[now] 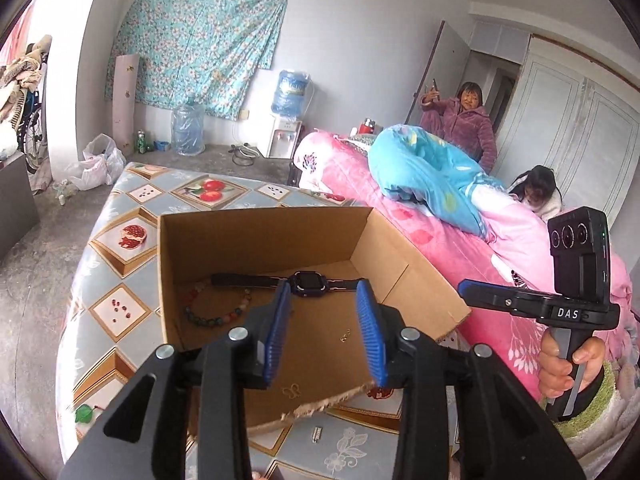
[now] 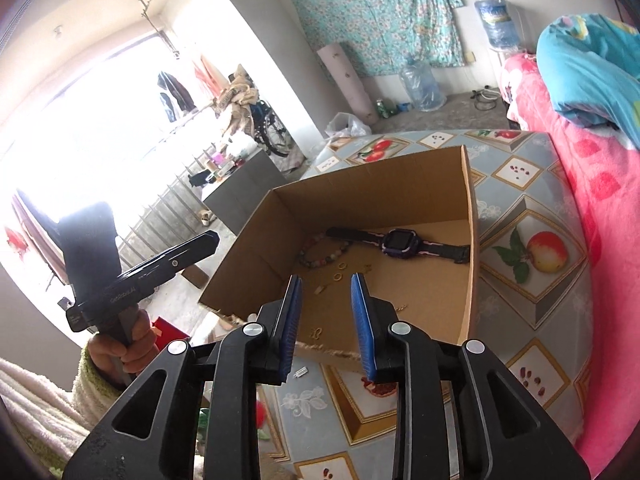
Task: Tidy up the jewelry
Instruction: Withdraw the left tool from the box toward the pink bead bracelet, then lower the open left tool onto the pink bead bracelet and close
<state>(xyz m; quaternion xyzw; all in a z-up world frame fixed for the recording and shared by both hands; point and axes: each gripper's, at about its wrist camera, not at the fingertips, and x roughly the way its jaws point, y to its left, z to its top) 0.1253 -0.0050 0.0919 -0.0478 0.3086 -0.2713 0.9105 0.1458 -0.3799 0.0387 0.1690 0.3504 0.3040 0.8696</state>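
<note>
Watch (image 2: 400, 242), bead bracelet (image 2: 324, 254) and gold bits lie gathered mid-frame in the cardboard box (image 1: 256, 236), kept together. Left tongs (image 1: 326, 332) and right tongs (image 2: 330, 328) hang spread, pinching nothing.

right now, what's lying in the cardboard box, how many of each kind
watch: 1
bead bracelet: 1
small gold rings: 2
gold butterfly piece: 1
total: 5, plus a few gold bits too small to tell

Jewelry gathered in an open cardboard box (image 2: 440, 184)

A purple-faced watch (image 2: 396, 242) lies flat beside a coiled bead bracelet (image 2: 320, 254); small gold rings (image 2: 340, 272) rest nearby.
</note>
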